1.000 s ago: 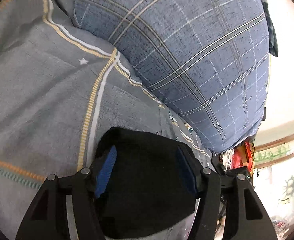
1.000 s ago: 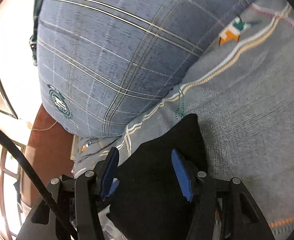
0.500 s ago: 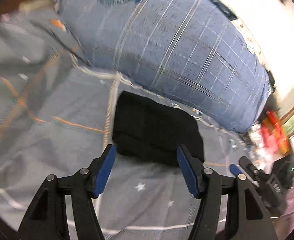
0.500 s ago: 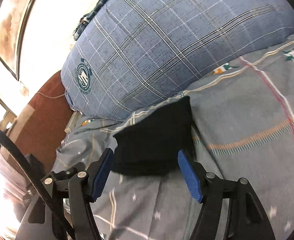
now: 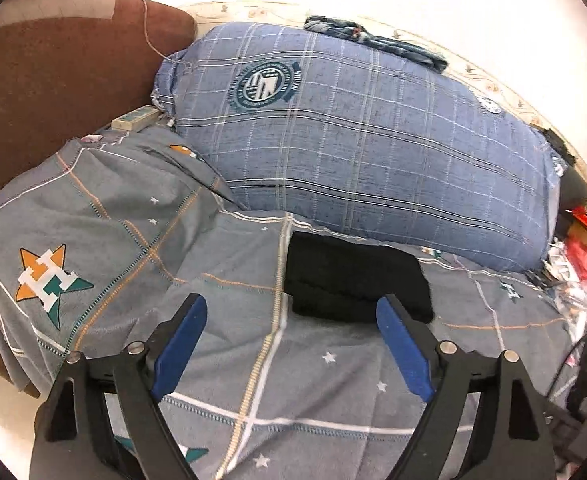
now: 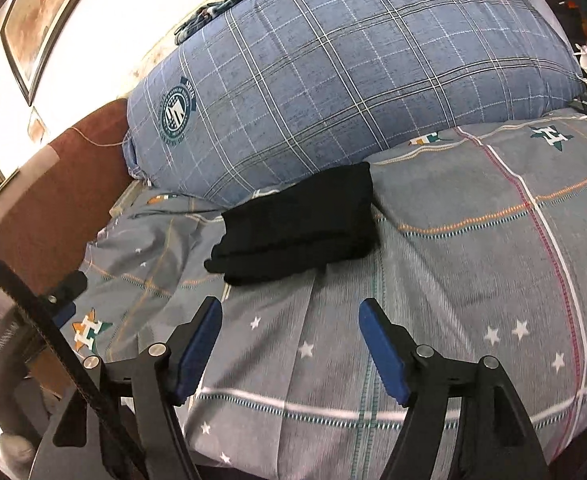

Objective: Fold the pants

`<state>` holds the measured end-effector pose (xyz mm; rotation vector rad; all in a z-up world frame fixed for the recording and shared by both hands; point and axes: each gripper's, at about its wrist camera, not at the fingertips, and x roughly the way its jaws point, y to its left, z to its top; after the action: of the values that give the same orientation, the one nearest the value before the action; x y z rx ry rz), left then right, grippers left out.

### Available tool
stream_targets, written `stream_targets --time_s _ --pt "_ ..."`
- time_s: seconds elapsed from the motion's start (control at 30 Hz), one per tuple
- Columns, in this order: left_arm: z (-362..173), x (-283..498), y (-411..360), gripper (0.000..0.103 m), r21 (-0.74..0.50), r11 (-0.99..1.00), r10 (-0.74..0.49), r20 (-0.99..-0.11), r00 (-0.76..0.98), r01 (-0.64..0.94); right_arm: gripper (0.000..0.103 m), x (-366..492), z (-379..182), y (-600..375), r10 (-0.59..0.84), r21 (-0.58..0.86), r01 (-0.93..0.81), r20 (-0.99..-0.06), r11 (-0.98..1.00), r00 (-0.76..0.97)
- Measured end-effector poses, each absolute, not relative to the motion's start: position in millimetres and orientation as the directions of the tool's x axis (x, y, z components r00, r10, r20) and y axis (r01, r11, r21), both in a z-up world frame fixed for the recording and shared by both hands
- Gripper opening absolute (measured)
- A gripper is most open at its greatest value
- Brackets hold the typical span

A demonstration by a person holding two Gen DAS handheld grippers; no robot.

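Observation:
The black pants (image 5: pixel 353 278) lie folded into a compact rectangle on the grey bed sheet (image 5: pixel 221 360), right in front of the blue plaid pillow (image 5: pixel 373 152). They also show in the right wrist view (image 6: pixel 299 226). My left gripper (image 5: pixel 291 344) is open and empty, hovering just short of the pants' near edge. My right gripper (image 6: pixel 289 348) is open and empty, set back from the pants over the sheet (image 6: pixel 473 280).
The large plaid pillow (image 6: pixel 333 72) lies along the back with dark folded cloth (image 5: pixel 373 38) on top. A brown headboard (image 5: pixel 53 80) stands at the left. Red and white clutter (image 5: pixel 581 256) lies at the bed's right edge.
Both grippers have pulled back and away from the folded pants, which a second ago lay between their fingers. The pants stay put by the pillow.

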<state>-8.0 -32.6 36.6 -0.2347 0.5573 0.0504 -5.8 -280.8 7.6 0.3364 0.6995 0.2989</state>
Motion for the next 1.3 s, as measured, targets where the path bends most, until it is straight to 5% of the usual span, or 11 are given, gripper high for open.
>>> stream_targets --time_s 0.43,1.3 --pt "55.8 -47.5 -74.2 0.086 -0.072 0.997 -0.008 -0.483 0.876 -0.030 0.079 -35.3 22.1 -266.4 0.372 0.358 -0.190 -0.558 0.914 0.742" --pt "44.5 -48.0 -87.5 0.087 -0.067 0.998 -0.048 -0.545 0.837 0.014 0.082 -39.8 19.7 -262.6 0.379 0.368 -0.186 -0.569 0.911 0.730"
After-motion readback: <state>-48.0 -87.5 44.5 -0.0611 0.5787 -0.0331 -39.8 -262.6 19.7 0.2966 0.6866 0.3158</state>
